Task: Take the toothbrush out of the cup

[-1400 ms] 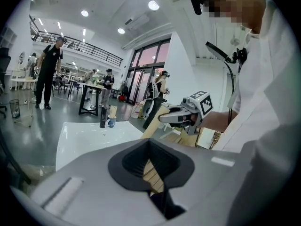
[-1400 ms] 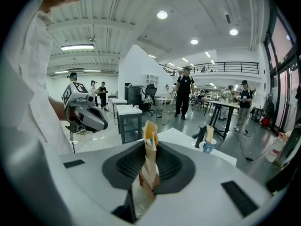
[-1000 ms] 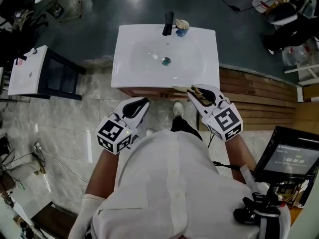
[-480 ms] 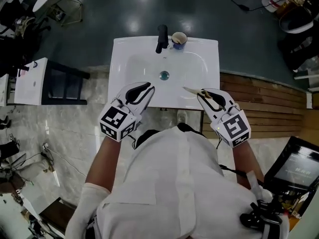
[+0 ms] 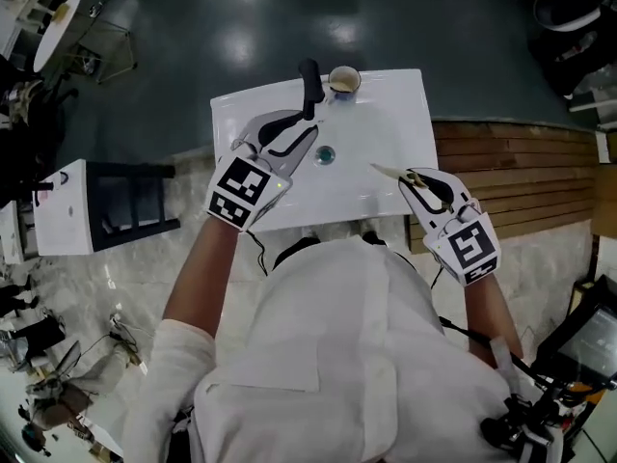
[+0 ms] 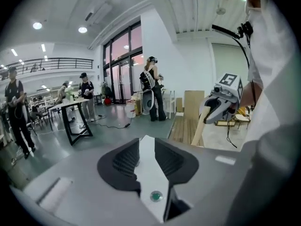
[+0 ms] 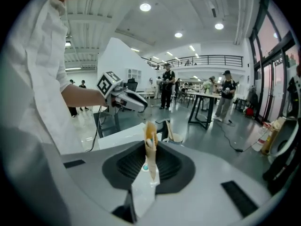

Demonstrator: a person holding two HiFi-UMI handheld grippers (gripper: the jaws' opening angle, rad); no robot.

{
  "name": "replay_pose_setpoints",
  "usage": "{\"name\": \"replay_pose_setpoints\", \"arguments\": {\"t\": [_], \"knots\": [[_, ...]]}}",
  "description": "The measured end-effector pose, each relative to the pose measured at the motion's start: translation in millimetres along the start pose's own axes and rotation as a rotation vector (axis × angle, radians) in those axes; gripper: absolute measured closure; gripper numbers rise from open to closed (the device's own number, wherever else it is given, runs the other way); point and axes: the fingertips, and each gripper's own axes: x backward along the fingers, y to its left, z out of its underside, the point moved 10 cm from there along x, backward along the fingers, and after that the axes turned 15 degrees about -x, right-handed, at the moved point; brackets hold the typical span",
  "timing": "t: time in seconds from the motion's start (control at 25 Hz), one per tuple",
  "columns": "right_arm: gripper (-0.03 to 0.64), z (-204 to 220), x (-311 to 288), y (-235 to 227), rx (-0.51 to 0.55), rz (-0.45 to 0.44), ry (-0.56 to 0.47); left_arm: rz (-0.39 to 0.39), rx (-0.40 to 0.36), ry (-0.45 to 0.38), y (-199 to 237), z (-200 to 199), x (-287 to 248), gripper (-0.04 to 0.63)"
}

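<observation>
A bamboo toothbrush [image 5: 388,172] sticks out forward from my right gripper [image 5: 415,178], which is shut on it over the sink's right front part. In the right gripper view the toothbrush [image 7: 150,147] stands upright between the pads. The cup [image 5: 343,81] stands at the sink's back edge, just right of the black faucet [image 5: 310,85]; in the right gripper view a pale stick leans in the cup [image 7: 176,138]. My left gripper [image 5: 302,131] hovers over the basin near the faucet. Its jaws are opening, and nothing is between them in the left gripper view [image 6: 146,157].
The white sink [image 5: 386,123] has a green drain [image 5: 326,154] in the middle. A wooden slat floor [image 5: 521,172] lies to its right, and a dark frame with a white top [image 5: 58,210] to its left. People stand at tables in the hall behind.
My left gripper has moved forward from the sink's front edge to over the basin by the faucet, and its jaws have parted. My right gripper has shifted slightly, still holding the toothbrush.
</observation>
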Motion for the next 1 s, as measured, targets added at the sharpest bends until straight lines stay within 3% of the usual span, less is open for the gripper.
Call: {"name": "replay_pose_setpoints", "arguments": {"t": [0.32, 0.56, 0.76, 1.0], "knots": [[0.563, 0, -14, 43, -0.073, 0.176, 0.004, 0.189, -0.233, 0.020, 51, 17, -44, 0.488], [0.563, 15, -5, 70, -0.166, 0.297, 0.000, 0.318, -0.405, 0.053, 57, 18, -84, 0.477], [0.563, 16, -6, 88, -0.198, 0.355, -0.006, 0.365, -0.478, 0.076, 60, 24, -103, 0.477], [0.563, 17, -2, 95, -0.214, 0.384, -0.008, 0.396, -0.488, 0.089, 60, 27, -114, 0.479]]}}
